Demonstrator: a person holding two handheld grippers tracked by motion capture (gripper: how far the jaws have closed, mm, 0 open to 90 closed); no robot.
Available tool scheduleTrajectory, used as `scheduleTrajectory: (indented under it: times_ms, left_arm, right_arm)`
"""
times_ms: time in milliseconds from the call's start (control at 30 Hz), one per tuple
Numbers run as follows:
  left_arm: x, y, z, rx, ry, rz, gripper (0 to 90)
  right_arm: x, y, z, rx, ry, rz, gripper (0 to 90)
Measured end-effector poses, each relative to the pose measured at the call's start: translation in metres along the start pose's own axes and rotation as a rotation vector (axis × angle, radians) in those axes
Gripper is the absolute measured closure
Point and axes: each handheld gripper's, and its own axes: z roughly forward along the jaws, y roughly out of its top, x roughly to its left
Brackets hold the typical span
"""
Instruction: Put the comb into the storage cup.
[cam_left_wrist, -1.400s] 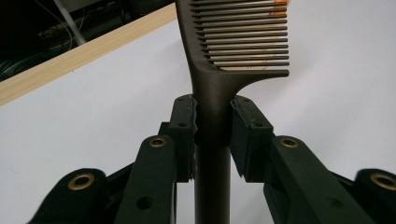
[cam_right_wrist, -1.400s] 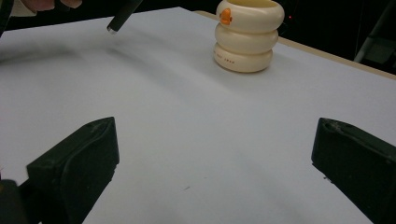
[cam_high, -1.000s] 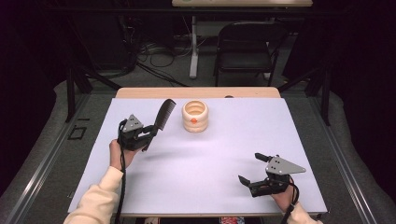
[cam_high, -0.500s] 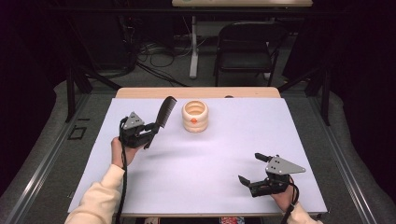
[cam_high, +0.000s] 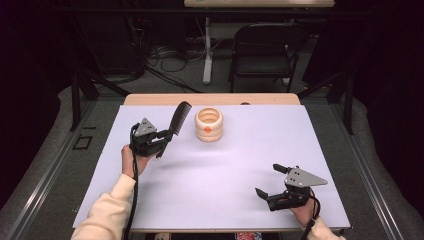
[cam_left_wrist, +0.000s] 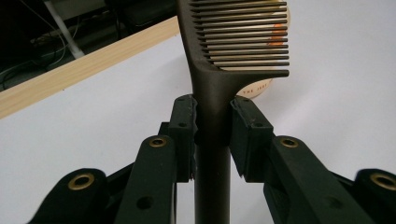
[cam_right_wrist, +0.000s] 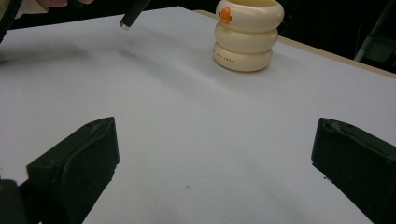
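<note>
A dark brown comb (cam_high: 179, 118) is held above the table's left side, teeth end raised toward the back. My left gripper (cam_high: 164, 140) is shut on its handle (cam_left_wrist: 212, 140), both pads pressing the sides, and the teeth (cam_left_wrist: 243, 35) fan out ahead of the jaws. A cream ribbed cup (cam_high: 209, 124) with an orange mark stands at the back middle of the table, just right of the comb; it also appears upright in the right gripper view (cam_right_wrist: 245, 35). My right gripper (cam_high: 270, 181) rests near the front right, open, with bare table between its jaws (cam_right_wrist: 210, 154).
The white table top (cam_high: 225, 170) has a wooden strip (cam_high: 210, 99) along its far edge. A dark chair (cam_high: 260, 47) and cables lie on the floor beyond the table. Metal rails run along both sides.
</note>
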Motion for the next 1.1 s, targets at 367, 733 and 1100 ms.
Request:
scheduleTrajectory:
  times_ms: [367, 733, 1100]
  left_arm:
    - [0.0, 0.004, 0.003, -0.007, 0.0, 0.0, 71.6]
    - [-0.002, 0.006, 0.006, -0.012, -0.002, 0.001, 71.6]
    - [-0.002, 0.011, 0.009, -0.017, 0.002, 0.004, 71.6]
  right_arm:
    - [0.0, 0.0, 0.0, -0.001, 0.0, -0.004, 0.1]
    - [0.0, 0.0, 0.0, -0.001, -0.001, -0.003, 0.1]
    - [0.0, 0.0, 0.0, -0.002, -0.001, -0.004, 0.1]
